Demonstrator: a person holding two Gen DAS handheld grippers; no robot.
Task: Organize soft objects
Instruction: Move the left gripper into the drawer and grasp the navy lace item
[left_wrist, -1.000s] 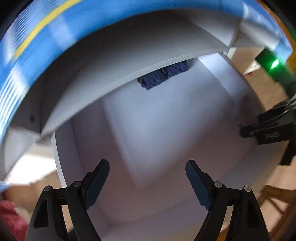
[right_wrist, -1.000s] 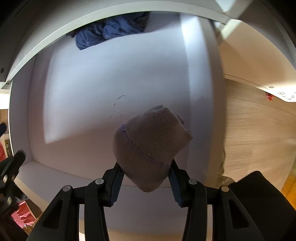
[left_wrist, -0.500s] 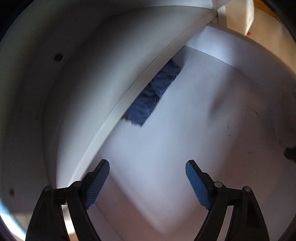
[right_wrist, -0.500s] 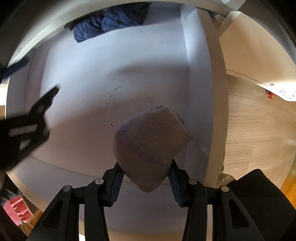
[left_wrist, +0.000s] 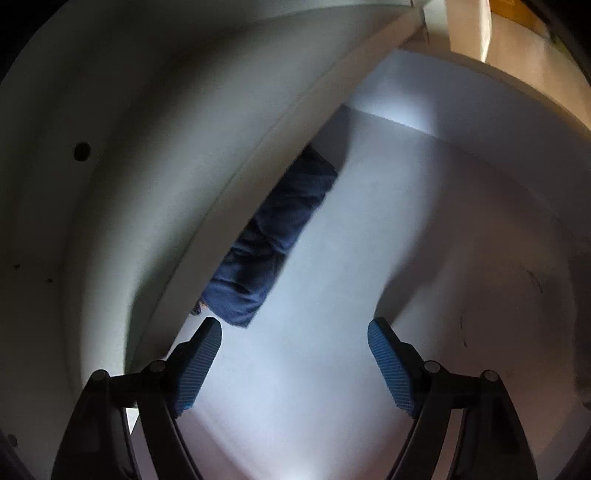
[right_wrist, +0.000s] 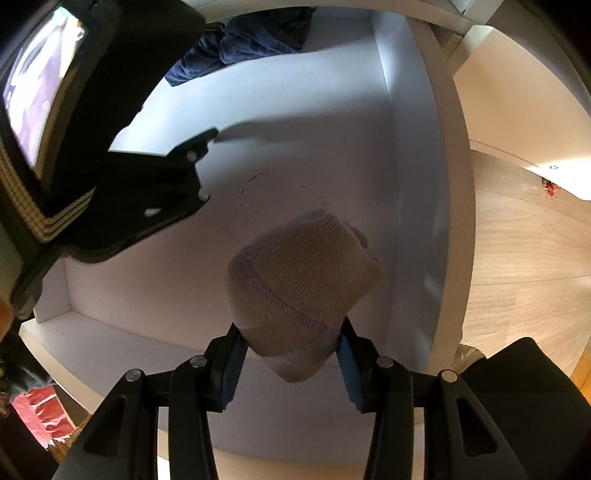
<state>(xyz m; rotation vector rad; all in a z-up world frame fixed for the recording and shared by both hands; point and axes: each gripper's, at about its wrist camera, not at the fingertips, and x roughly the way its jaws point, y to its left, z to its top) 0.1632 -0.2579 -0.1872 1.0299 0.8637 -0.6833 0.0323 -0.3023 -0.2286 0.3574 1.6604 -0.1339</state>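
My right gripper (right_wrist: 291, 328) points down into a white shelf compartment (right_wrist: 295, 147) and is shut on a beige knitted hat (right_wrist: 299, 273), which sticks out forward between the pads. A crumpled dark blue cloth (right_wrist: 240, 44) lies at the back of the compartment, partly hidden under the shelf board above. In the left wrist view that blue cloth (left_wrist: 273, 243) sits just ahead of my left gripper (left_wrist: 293, 325), nearer its left finger. The left jaws stand wide and are closing, with nothing between them. The left tool's black body (right_wrist: 140, 184) fills the upper left of the right wrist view.
A white shelf board (left_wrist: 184, 184) hangs close above the left gripper. The compartment's right side panel (right_wrist: 443, 184) borders a wooden floor (right_wrist: 517, 258). A red object (right_wrist: 40, 410) lies low at the left, and a dark shape (right_wrist: 535, 406) at the lower right.
My left gripper has rolled and pushed deeper into the compartment, so the blue cloth is now close ahead. It has come into the right view from the left. The right gripper and hat stay put.
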